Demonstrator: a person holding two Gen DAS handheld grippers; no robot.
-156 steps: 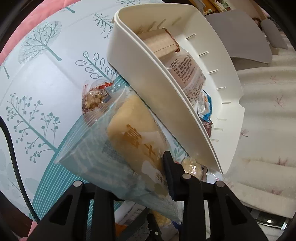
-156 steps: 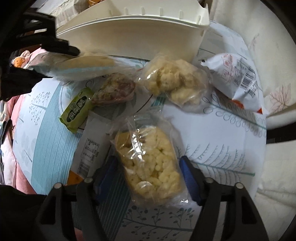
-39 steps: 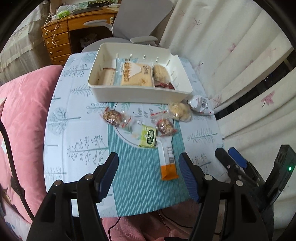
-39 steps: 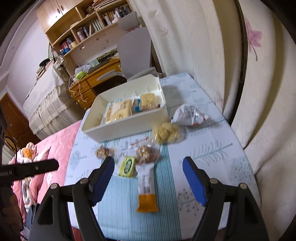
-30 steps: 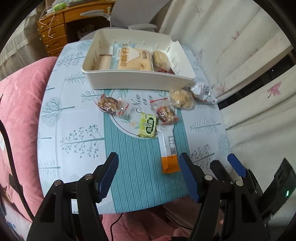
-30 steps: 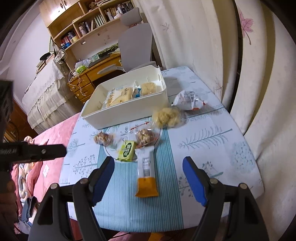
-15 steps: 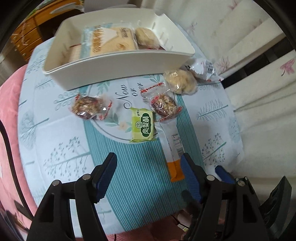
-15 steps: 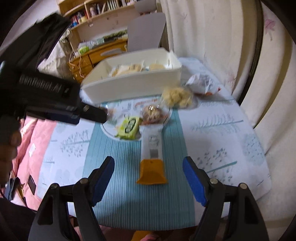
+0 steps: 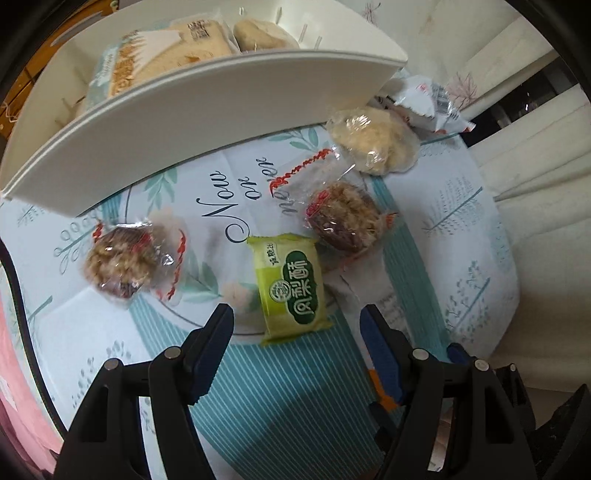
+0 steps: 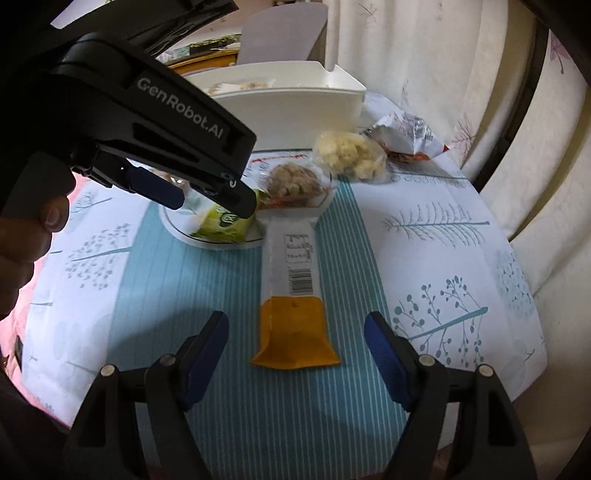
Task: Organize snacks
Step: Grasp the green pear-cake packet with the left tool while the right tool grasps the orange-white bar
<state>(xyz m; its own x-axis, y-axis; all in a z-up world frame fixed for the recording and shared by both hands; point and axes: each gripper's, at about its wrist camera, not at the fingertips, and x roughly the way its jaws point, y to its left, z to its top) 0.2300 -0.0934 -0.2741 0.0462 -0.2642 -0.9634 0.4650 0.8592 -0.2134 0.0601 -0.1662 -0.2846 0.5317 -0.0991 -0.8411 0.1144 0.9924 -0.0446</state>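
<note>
My left gripper (image 9: 297, 325) hangs open just above the green pineapple-cake packet (image 9: 291, 290), whose near end lies between the fingers. My right gripper (image 10: 295, 330) is open over the orange end of the long white-and-orange bar (image 10: 293, 284). From the right wrist view the left gripper (image 10: 210, 197) hovers over the green packet (image 10: 225, 225). The white bin (image 9: 207, 107) at the back holds a large cake packet (image 9: 159, 55) and a round bun (image 9: 258, 35). Loose on the cloth lie two brown cakes in clear wrap (image 9: 122, 262) (image 9: 343, 218), a pale puffed snack (image 9: 373, 144) and a white-and-red packet (image 9: 424, 101).
The round table wears a tree-print cloth (image 10: 424, 229) with a teal striped band. Curtains (image 10: 424, 55) hang close behind on the right, a grey chair back (image 10: 280, 33) stands beyond the bin, and pink bedding (image 9: 14, 387) borders the table's left edge. A hand (image 10: 22, 236) grips the left tool.
Both grippers have come down toward the table. The left one closed in on the green packet; the right one now frames the orange-ended bar. No snack has moved.
</note>
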